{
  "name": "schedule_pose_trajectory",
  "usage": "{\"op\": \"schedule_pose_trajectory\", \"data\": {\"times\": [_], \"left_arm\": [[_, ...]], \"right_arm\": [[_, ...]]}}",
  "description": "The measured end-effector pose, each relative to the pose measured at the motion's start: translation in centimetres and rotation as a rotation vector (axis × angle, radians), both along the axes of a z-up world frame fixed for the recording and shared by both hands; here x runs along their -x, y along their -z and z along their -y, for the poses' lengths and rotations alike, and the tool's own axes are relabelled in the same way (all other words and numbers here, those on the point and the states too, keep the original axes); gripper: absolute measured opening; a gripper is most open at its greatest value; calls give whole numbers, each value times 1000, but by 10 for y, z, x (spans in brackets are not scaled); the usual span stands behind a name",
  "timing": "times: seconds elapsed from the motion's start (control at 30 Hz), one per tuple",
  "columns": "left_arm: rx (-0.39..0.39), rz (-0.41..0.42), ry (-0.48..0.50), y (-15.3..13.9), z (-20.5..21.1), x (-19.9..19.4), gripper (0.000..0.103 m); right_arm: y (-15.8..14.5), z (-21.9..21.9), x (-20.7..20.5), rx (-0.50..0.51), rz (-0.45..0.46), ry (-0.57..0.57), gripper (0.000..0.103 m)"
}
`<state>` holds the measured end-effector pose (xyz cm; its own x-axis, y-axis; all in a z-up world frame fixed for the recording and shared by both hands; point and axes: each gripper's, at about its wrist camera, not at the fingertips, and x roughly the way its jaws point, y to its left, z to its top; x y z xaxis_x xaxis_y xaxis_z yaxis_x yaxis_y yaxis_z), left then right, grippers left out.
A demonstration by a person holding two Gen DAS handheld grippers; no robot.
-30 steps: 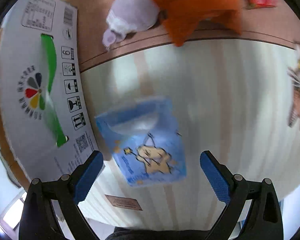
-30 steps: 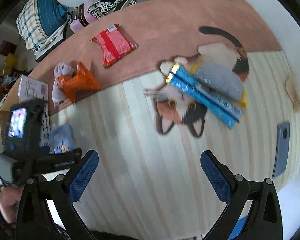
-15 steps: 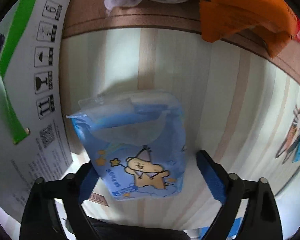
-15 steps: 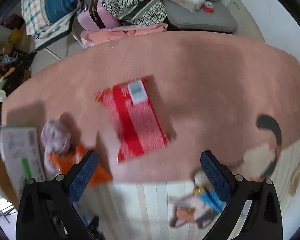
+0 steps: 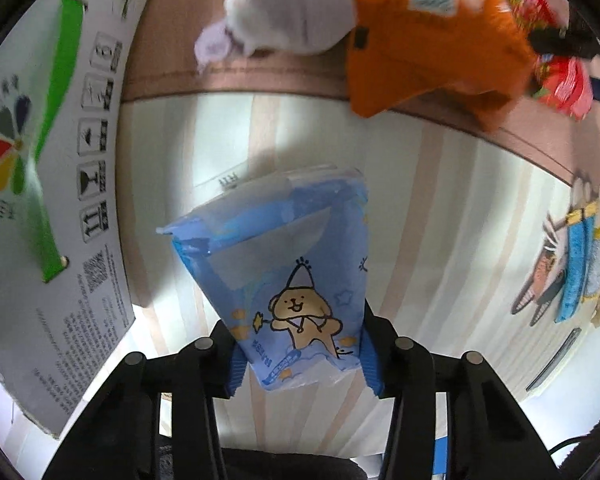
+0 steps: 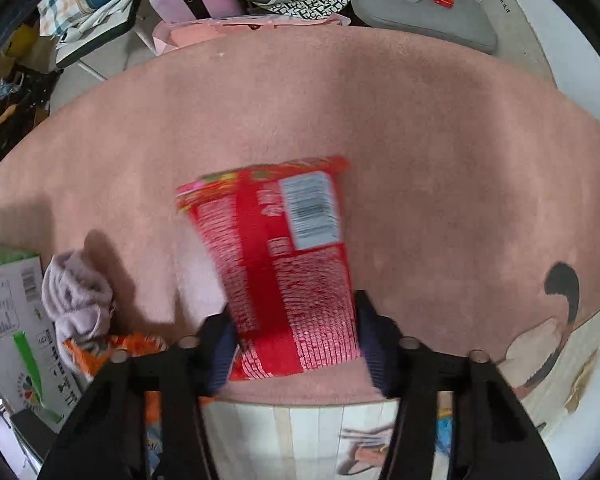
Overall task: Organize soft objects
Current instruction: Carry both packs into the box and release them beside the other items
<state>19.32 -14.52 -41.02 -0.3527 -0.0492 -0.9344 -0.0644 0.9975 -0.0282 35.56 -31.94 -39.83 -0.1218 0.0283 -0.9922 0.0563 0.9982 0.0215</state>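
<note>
Both hands busy right now. My left gripper (image 5: 302, 354) is closing on the blue tissue pack (image 5: 284, 264), the one with the cartoon bear, and the pads already pinch its near end as it lies on the pale striped floor next to the white cardboard box (image 5: 40, 208). My right gripper (image 6: 296, 346) is closing too, its pads against the sides of the red packet (image 6: 284, 264) on the pink rug (image 6: 420, 160).

Tip for this bit, I reckon: squeeze just enough to dent them — both are thin crinkly film over squishy filling, so a hard clamp could burst a seam, while a light one lets the glossy wrap slide out. Then lift straight up before swinging anywhere.

The lilac plush (image 6: 78, 300) and the orange fuzzy thing (image 5: 440, 48) look matte and floppy — easier to grab, I'd guess.
</note>
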Motion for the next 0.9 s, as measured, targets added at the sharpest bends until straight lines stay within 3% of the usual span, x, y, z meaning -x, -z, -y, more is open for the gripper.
{"op": "schedule_pose_trajectory", "data": {"times": [0.2, 0.47, 0.7, 0.83, 0.9], "left_arm": [[22, 77, 67, -32, 4, 9, 42], [120, 252, 154, -119, 3, 17, 42], [105, 382, 191, -192, -79, -5, 42], [18, 430, 195, -213, -154, -14, 42], [-16, 438, 202, -214, -194, -23, 42]], "right_arm": [[-34, 17, 49, -53, 57, 45, 49], [-108, 6, 121, -135, 171, 109, 49], [-185, -78, 163, -237, 253, 108, 49], [-196, -155, 170, -294, 268, 88, 49], [-184, -198, 169, -332, 238, 82, 49]]}}
